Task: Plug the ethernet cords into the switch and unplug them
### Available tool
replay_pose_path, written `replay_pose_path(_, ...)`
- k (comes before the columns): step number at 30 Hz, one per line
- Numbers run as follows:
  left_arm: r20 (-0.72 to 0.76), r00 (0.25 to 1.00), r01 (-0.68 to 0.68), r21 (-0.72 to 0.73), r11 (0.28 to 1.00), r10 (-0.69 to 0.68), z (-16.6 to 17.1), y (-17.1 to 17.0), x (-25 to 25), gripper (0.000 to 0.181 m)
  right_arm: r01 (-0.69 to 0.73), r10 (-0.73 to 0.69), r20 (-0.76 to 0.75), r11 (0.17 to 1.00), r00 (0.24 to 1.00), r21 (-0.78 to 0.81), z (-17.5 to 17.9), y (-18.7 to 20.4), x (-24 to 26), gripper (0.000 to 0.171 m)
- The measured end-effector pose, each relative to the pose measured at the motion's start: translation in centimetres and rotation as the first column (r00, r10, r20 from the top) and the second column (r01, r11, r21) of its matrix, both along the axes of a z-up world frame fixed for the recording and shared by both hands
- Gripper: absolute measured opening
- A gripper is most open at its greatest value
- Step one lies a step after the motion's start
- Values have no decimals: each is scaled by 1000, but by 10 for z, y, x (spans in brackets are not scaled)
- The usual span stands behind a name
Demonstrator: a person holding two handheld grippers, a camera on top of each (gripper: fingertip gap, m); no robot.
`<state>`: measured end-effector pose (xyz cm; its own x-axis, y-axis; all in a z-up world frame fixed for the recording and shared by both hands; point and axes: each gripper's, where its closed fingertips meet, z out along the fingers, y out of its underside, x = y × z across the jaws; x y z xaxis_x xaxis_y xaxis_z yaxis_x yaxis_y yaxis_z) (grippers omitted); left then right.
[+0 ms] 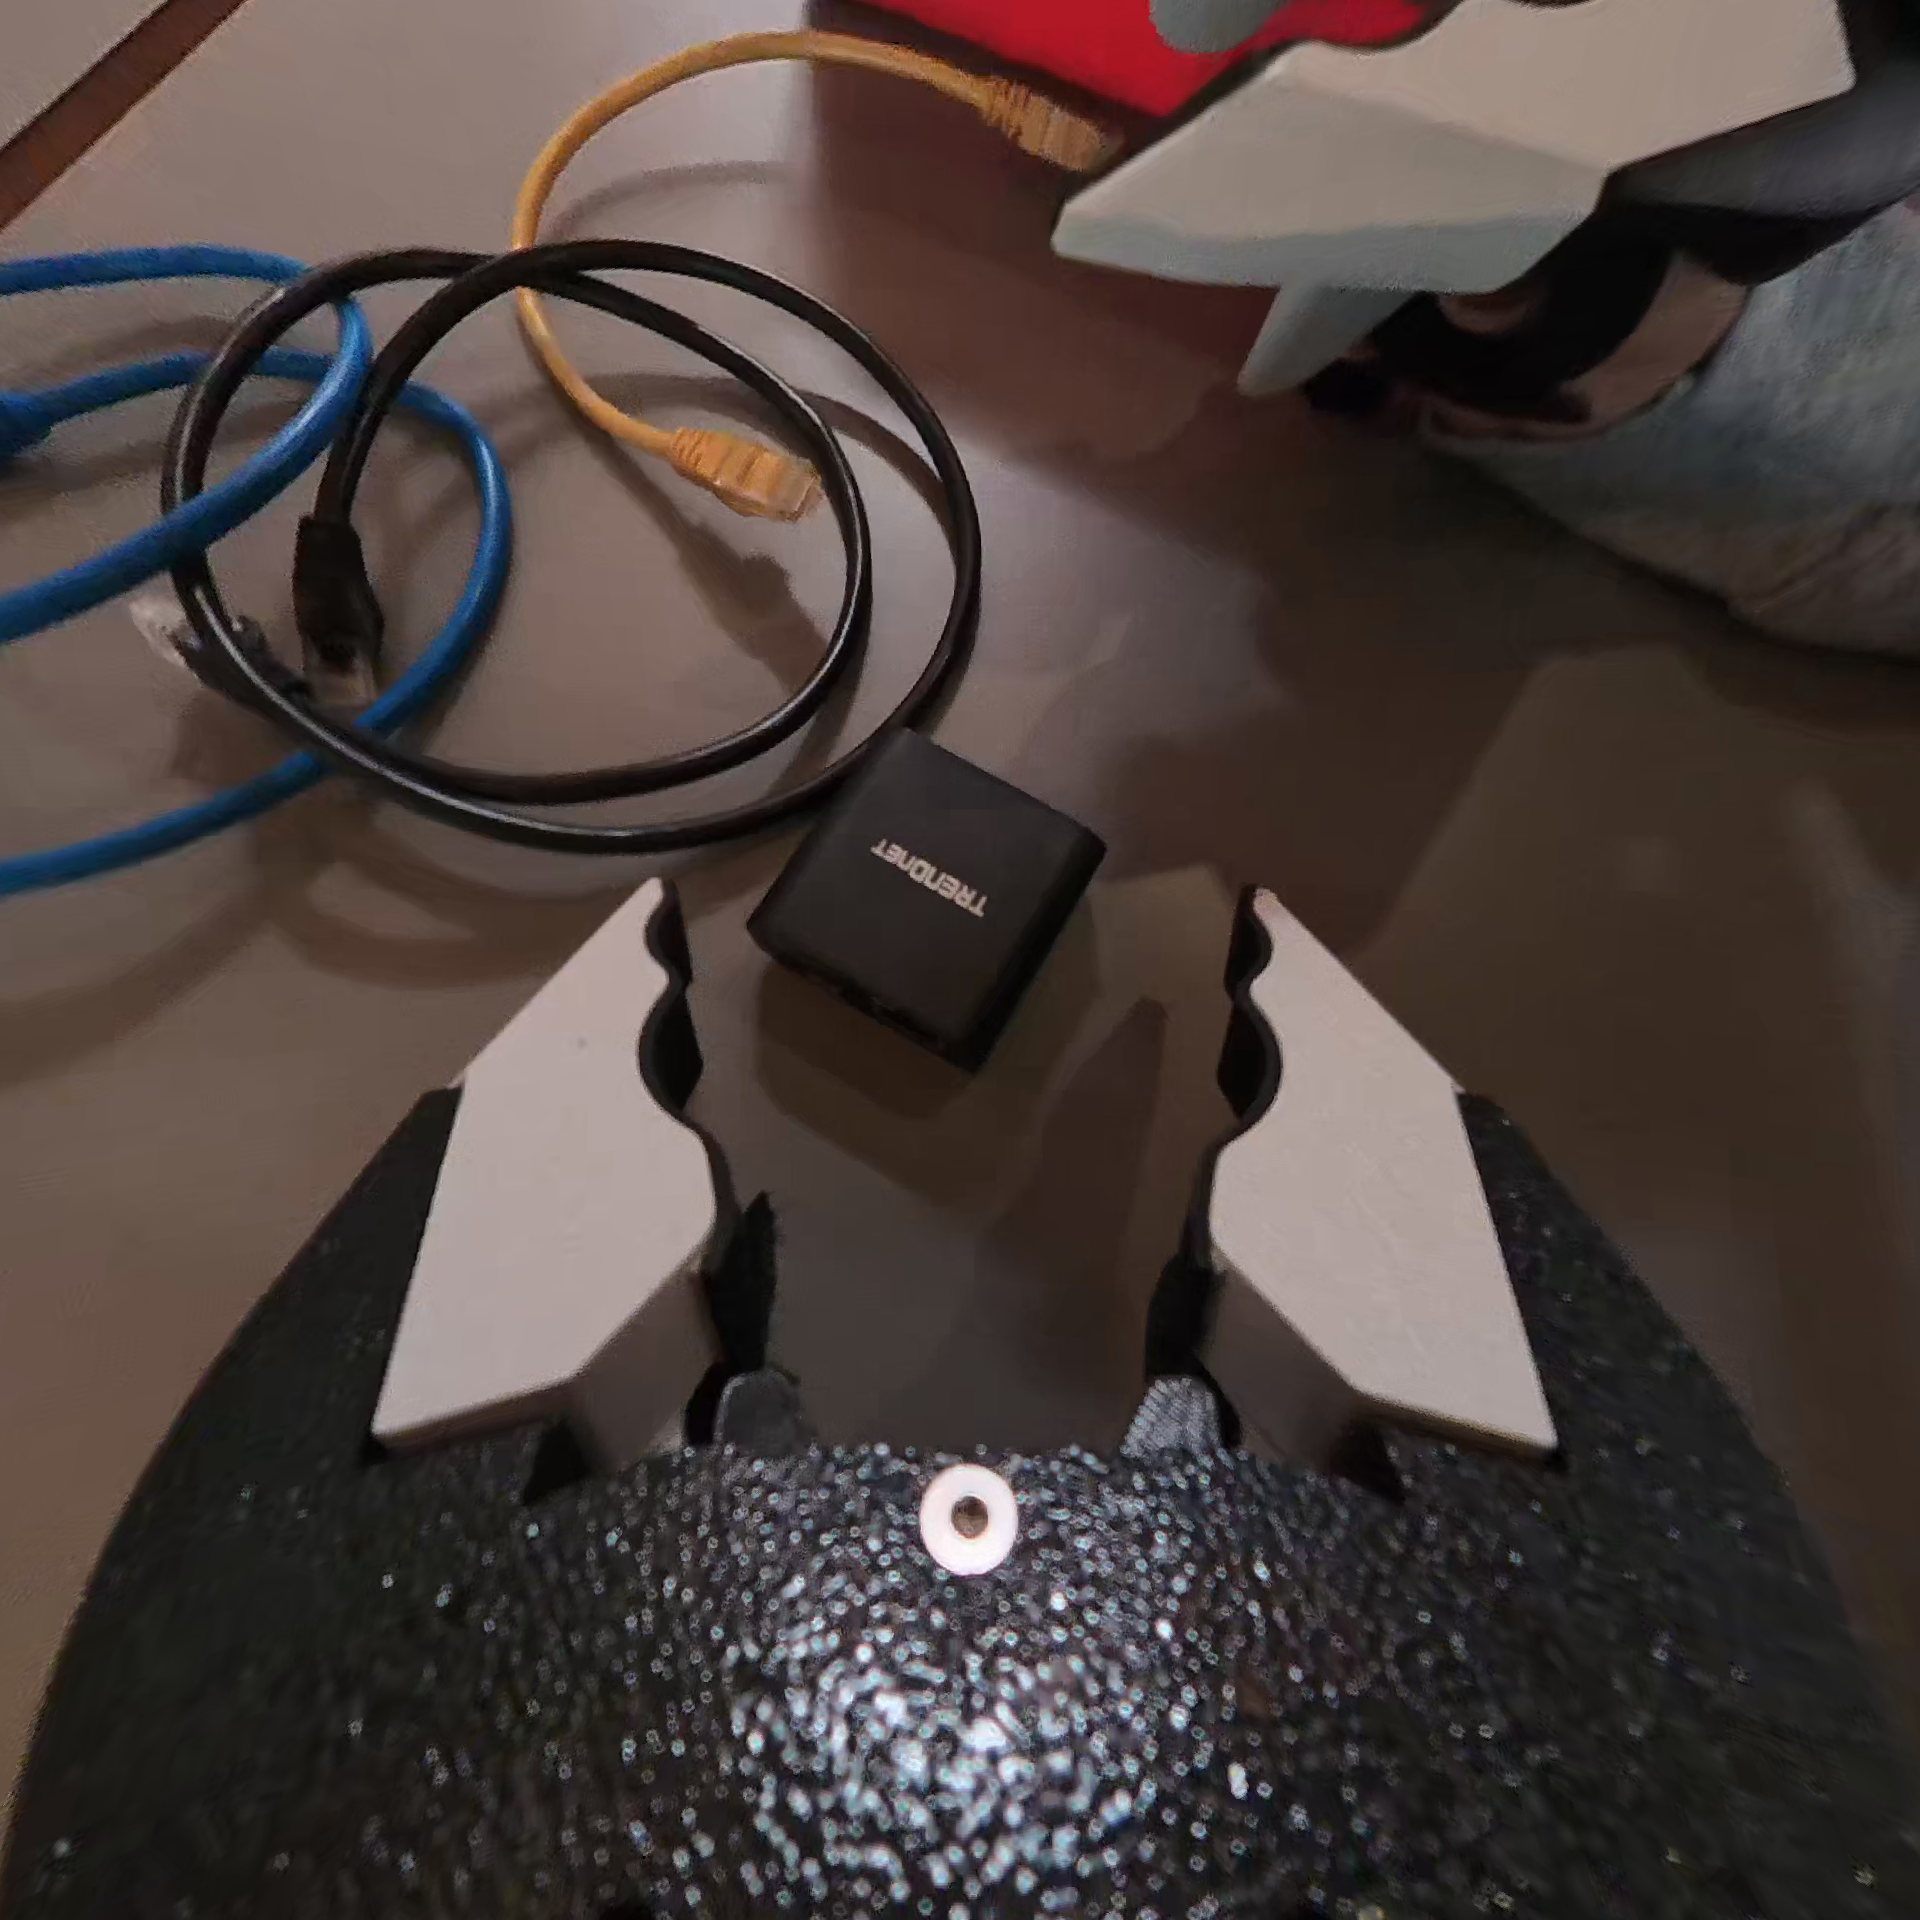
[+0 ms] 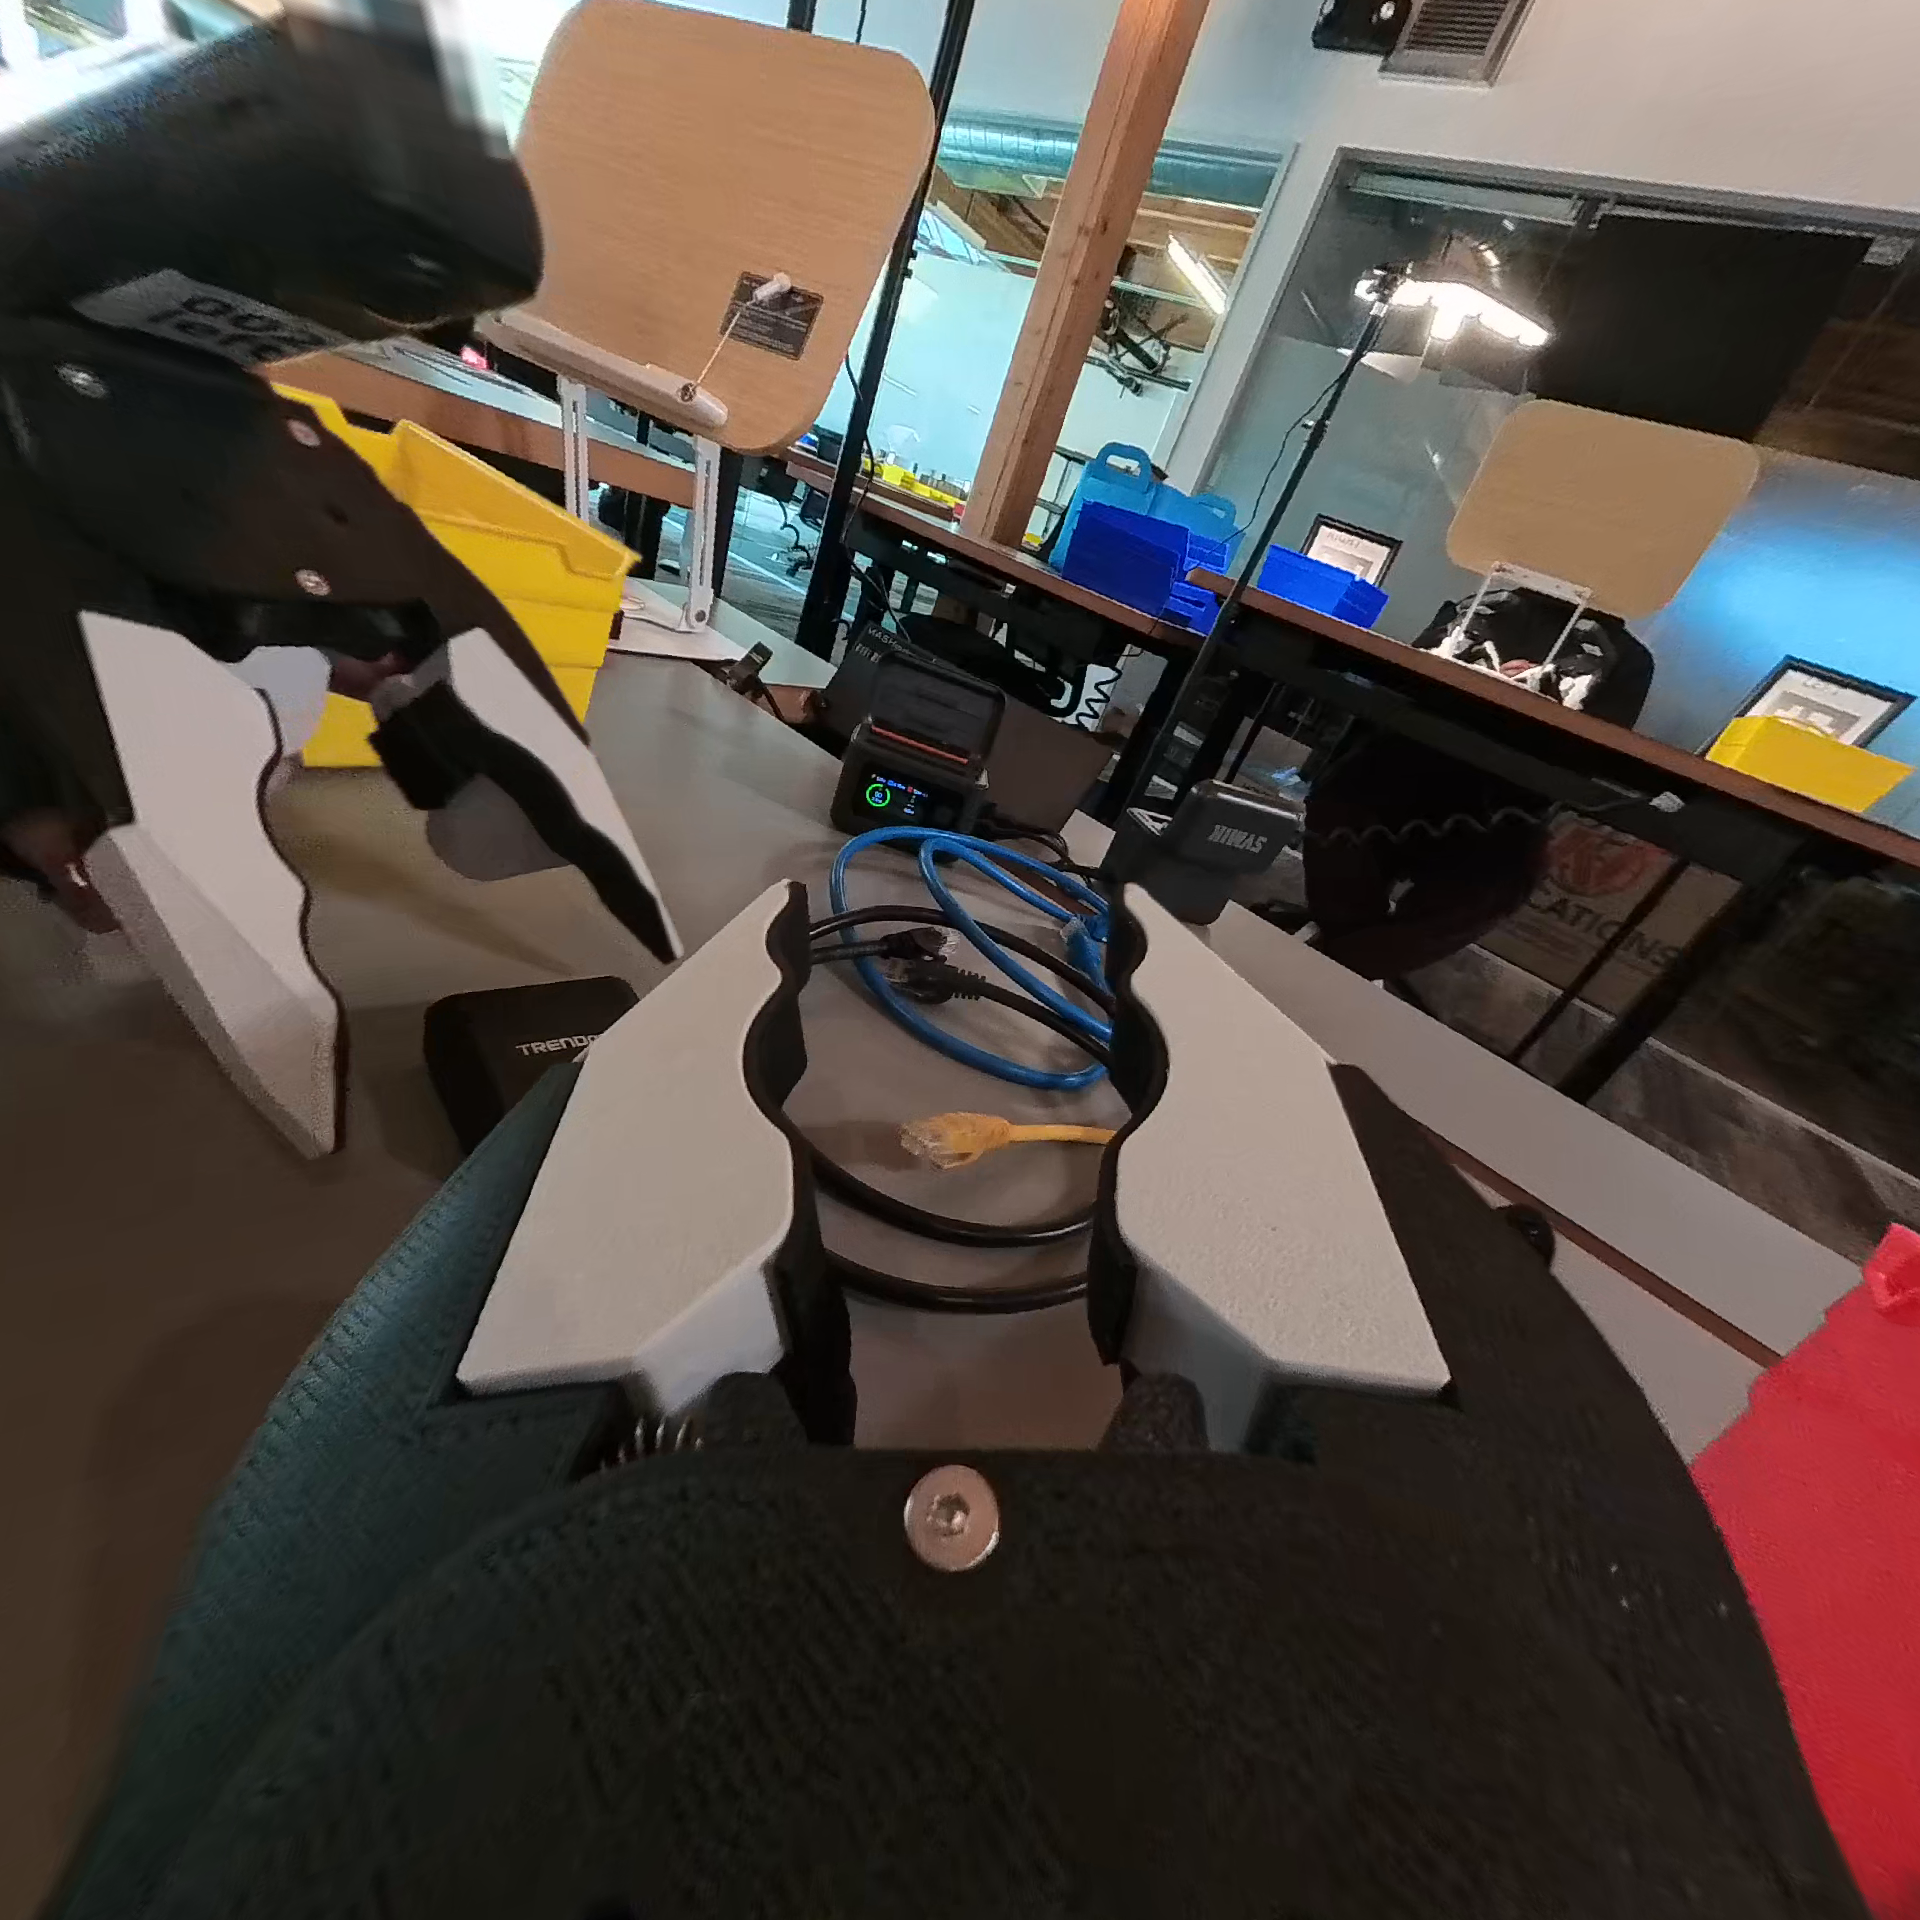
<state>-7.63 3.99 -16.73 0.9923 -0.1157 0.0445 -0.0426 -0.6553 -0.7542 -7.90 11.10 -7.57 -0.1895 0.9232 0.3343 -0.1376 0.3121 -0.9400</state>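
On table: switch (image 1: 925,902) just ahead of left gripper (image 1: 961,914), jaws wide, empty. Right gripper (image 2: 956,914) open, empty, over yellow plug (image 2: 951,1139). Switch looks light, slides easily; pinch its sides. Grip plug boot, not floppy cord.

The right gripper (image 2: 956,914) hangs with its jaws apart, framing a yellow plug (image 2: 951,1138) and black cable (image 2: 935,1236); blue cable (image 2: 977,935) lies beyond, the switch (image 2: 509,1049) left.

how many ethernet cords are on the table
3, all loose on the table: a blue round cord looped at the left, a black flat cord coiled over it, and a yellow short cord curving beyond. More may lie out of frame.
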Motion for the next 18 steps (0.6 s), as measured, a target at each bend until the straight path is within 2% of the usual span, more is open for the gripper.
replay_pose_path(1,11,1000,23,1,1000,-23,2,2,0,101,-2,2,3,1000,1000,-2,0,0,0,56)
replay_pose_path(8,163,981,113,-39,993,-105,-12,0,2,84,-30,30,19,1000,999,-7,-3,-3,2,55)
replay_pose_path(10,161,983,95,-25,995,-90,-12,0,-1,74,-48,48,24,999,999,-9,-4,-5,3,55)
replay_pose_path(11,149,986,85,-26,996,-81,-13,-1,-3,61,-54,54,24,999,998,-7,-4,-6,3,55)
replay_pose_path(14,175,984,48,-18,999,-44,-12,0,-4,59,-37,37,11,999,999,27,-3,-5,3,60)
replay_pose_path(18,350,936,-72,54,996,48,-2,1,-10,59,-169,163,70,981,984,95,-15,-28,8,63)
